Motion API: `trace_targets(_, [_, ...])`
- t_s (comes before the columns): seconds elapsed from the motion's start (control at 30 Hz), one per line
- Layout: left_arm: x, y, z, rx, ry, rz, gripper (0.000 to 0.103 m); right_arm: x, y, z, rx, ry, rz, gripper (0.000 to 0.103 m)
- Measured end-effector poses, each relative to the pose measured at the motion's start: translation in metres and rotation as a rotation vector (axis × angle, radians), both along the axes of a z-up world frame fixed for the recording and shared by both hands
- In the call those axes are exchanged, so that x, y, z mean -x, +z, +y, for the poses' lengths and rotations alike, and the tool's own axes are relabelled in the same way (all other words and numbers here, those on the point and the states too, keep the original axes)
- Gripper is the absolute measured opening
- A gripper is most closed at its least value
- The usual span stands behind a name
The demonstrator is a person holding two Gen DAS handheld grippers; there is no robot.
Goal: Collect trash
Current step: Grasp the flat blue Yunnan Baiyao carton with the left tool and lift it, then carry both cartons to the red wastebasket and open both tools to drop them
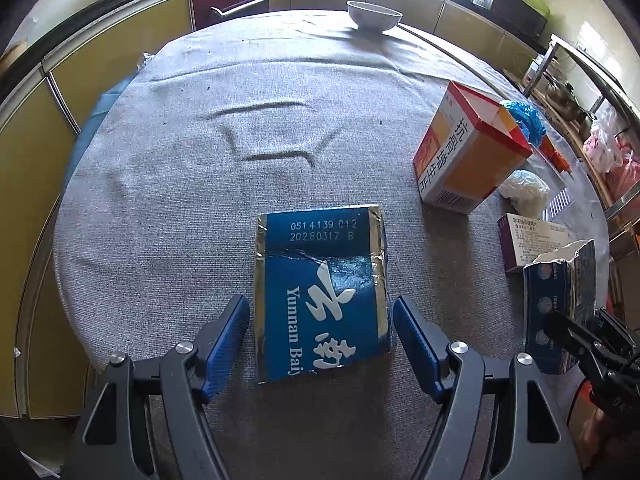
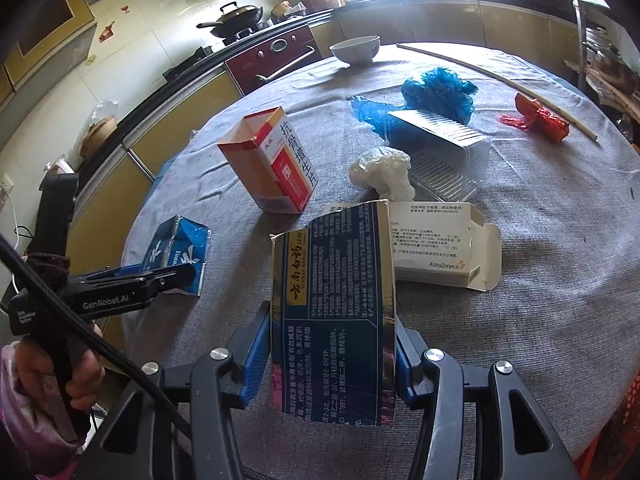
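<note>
A torn blue Yunnan Baiyao box (image 1: 322, 292) lies flat on the grey cloth; it also shows in the right wrist view (image 2: 180, 252). My left gripper (image 1: 322, 344) is open, its blue pads on either side of the box's near end without touching. My right gripper (image 2: 332, 364) is shut on a torn dark blue toothpaste box (image 2: 334, 312) and holds it upright; the same box shows at the right in the left wrist view (image 1: 560, 308). Other trash on the table: an orange and red medicine box (image 2: 272, 164), a white crumpled wad (image 2: 384, 174), a white AstraZeneca carton (image 2: 440, 244).
A round table with grey cloth (image 1: 200, 184) carries a white bowl (image 2: 355, 49) at the far edge, blue plastic bags (image 2: 436, 94), a clear plastic tray (image 2: 444, 148), a red wrapper (image 2: 540, 116) and a long stick (image 2: 500, 80). Kitchen cabinets (image 1: 120, 52) ring the table.
</note>
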State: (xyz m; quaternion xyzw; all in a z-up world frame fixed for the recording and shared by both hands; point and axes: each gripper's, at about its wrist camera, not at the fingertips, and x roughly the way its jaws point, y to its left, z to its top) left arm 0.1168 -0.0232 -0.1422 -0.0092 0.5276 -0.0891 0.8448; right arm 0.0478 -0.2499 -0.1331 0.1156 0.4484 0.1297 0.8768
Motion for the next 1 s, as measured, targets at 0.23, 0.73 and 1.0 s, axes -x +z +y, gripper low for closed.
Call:
trace_targets(0.23, [0.001, 0.002, -0.007, -0.002, -0.030, -0.014, 0.060, 0.001, 0.001, 0.005, 0.037, 0.001, -0.007, 0.055])
trace_targets(0.73, [0.016, 0.017, -0.019, -0.028, -0.067, -0.067, 0.057, 0.008, 0.011, 0.012, 0.127, 0.001, -0.049, 0.055])
trace_targets(1.0, [0.036, 0.042, -0.039, -0.019, -0.152, -0.136, 0.057, 0.016, 0.020, 0.002, 0.104, -0.016, -0.078, 0.055])
